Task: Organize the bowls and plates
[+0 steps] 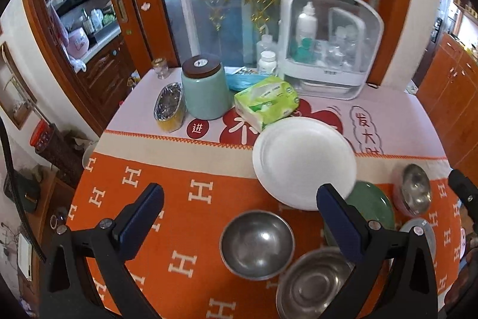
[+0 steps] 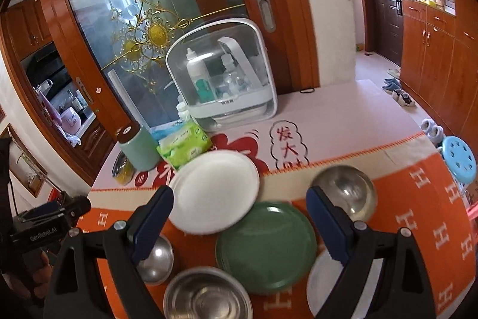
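Steel bowls and plates sit loose on the orange-clothed bench (image 1: 179,175), nothing stacked yet, so the step in hand looks like the approach before a first pick. Left claw (image 1: 240,210) is released, jaws wide with nothing between them, hovering over the deep round steel bowl (image 1: 257,244). A shallower wide steel bowl (image 1: 313,286) lies just beside it, nearer the camera. Right claw (image 2: 239,213) is also released and holds nothing; it hangs over the round green plate (image 2: 266,247), which touches or slightly underlaps the large round white plate (image 2: 213,192). A third steel bowl (image 2: 346,190) sits at the cloth's cream band; another white plate (image 2: 321,286) is partly hidden behind the right claw's finger. Next move, as a judgement: drop either claw to a rim, clench, and nest like with like. Thin plate edges will need a low, angled entry.
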{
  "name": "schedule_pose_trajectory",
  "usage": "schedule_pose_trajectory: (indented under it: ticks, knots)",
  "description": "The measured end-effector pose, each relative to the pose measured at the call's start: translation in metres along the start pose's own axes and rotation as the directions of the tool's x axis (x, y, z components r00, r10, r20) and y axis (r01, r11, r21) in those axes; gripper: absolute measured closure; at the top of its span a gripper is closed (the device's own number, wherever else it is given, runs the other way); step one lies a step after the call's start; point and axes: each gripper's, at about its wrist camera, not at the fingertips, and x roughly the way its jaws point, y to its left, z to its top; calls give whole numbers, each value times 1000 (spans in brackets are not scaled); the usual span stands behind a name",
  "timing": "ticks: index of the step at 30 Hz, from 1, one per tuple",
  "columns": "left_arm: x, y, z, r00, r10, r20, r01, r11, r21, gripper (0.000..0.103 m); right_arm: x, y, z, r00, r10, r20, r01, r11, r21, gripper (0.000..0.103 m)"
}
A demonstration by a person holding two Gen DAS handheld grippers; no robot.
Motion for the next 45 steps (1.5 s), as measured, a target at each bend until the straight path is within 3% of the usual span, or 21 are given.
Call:
schedule_pose_trajectory:
  ticks: [7,17,28,36,41,45]
  knots:
    - [63,15,13,995,-69,-68,64,996,-62,1,49,-1,13,1000,28,14,-28,999,-20,12]
    - [150,10,3,963,-215,-161,196,973,-125,1,124,-17,1,994,86,-70,-86,996,-9,12]
    - [218,6,-17,934,-244,-261,196,961,-196,2,191,-34,-27,973,114,-198,-104,993,58,13]
    - [244,1,-24,920,-264,-291,210,956,-204,11,212,-33,-29,970,104,-220,-101,995,25,19]
    - [254,-5,-27,908,-274,-316,219,955,-198,27,224,-34,-33,964,98,-247,-97,995,15,25]
    - [253,-10,-29,913,-267,-308,220,959,-178,33,230,-36,-36,960,91,-265,-88,996,25,31]
